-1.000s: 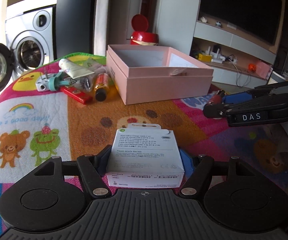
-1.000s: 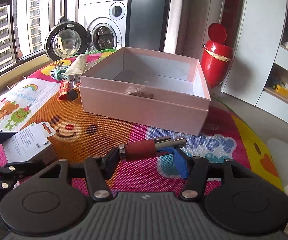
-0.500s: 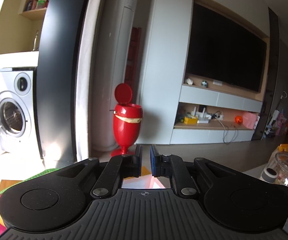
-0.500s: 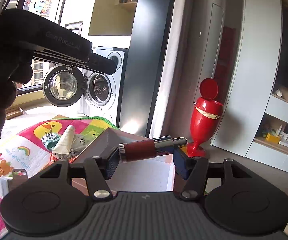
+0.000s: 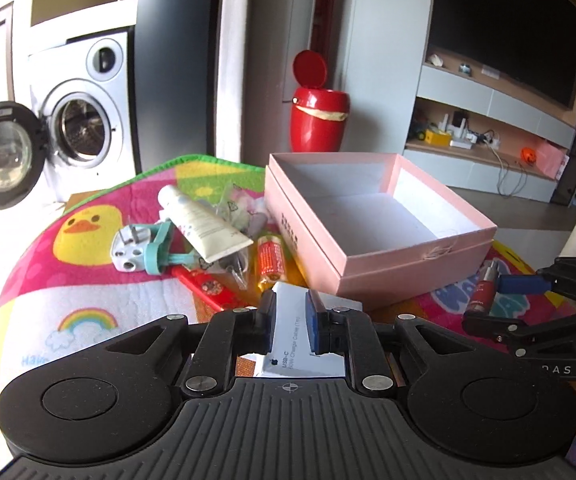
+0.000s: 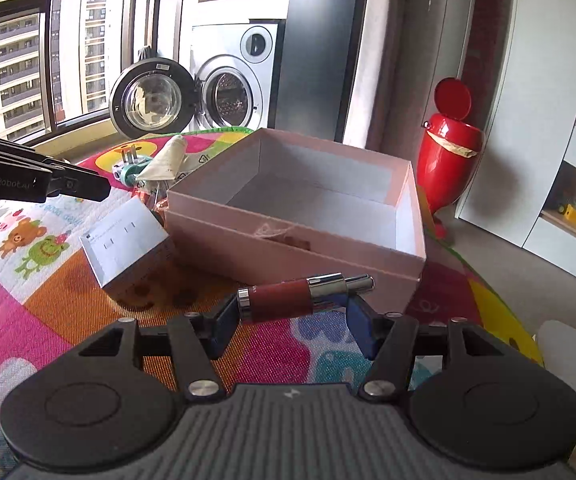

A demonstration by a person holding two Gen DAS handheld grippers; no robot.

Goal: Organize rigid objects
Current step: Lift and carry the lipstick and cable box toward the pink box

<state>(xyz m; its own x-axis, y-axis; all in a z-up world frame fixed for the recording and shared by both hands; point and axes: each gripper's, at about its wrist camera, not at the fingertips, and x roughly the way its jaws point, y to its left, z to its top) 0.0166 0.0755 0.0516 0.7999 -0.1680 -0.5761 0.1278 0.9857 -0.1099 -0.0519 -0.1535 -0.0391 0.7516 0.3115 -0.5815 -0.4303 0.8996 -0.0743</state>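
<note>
Left wrist view shows the left gripper (image 5: 291,326) with its pads close together over a white cable box (image 5: 294,344) lying on the mat (image 5: 88,292), though whether they pinch it I cannot tell. Right gripper (image 6: 293,320) clamps a red tube (image 6: 288,298) crosswise, just before the open pink box (image 6: 296,216).

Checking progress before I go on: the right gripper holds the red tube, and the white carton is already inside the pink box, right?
Not quite. The white carton is not inside the pink box; it stands on the mat beside it, as the right wrist view shows. The right gripper does hold the red tube.
</note>
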